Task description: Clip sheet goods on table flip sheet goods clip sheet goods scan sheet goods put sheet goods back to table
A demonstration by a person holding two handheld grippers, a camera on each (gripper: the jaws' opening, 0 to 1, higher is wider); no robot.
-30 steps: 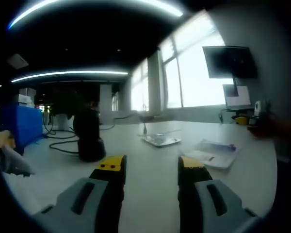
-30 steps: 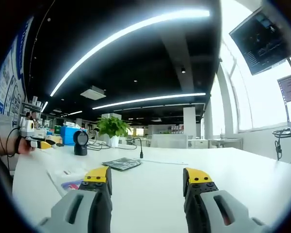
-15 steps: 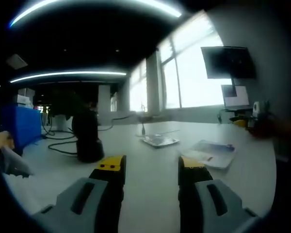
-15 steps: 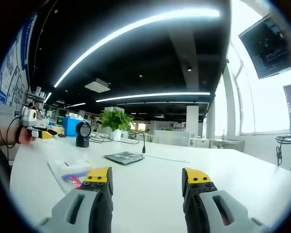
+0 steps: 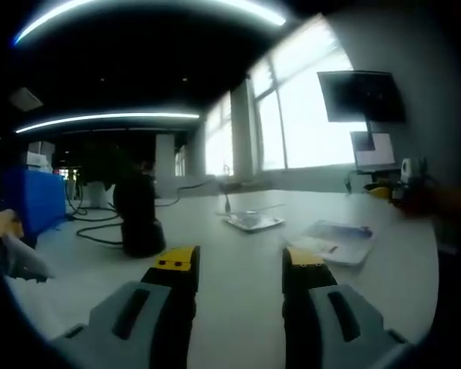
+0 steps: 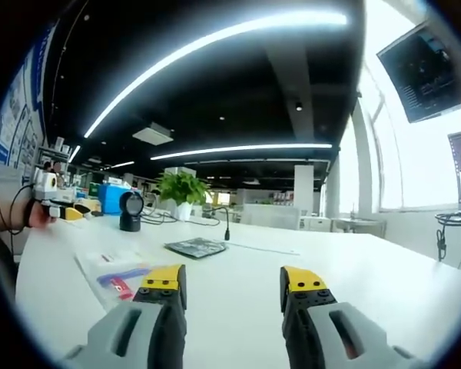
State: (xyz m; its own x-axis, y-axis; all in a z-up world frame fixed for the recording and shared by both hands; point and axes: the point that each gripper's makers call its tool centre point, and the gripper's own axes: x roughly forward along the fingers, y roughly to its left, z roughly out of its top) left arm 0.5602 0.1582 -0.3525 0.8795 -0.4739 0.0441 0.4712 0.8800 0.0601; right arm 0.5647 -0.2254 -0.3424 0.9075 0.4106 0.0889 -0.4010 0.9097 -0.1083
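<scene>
Right gripper view shows the right tongs (image 6: 233, 278) with jaws apart and empty, low over the white counter (image 6: 353, 265). The sheet goods (image 6: 117, 274), a clear flat pack with red and blue print, lies at about ten o'clock, close to the left jaw. Left gripper view has the left tongs (image 5: 239, 261) also apart and holding nothing; the same pack (image 5: 336, 241) is at two o'clock. A second, darker sheet (image 6: 197, 247) lies farther off, perhaps another package. Being thin and flat, the pack may slide away if a jaw pushes its edge.
</scene>
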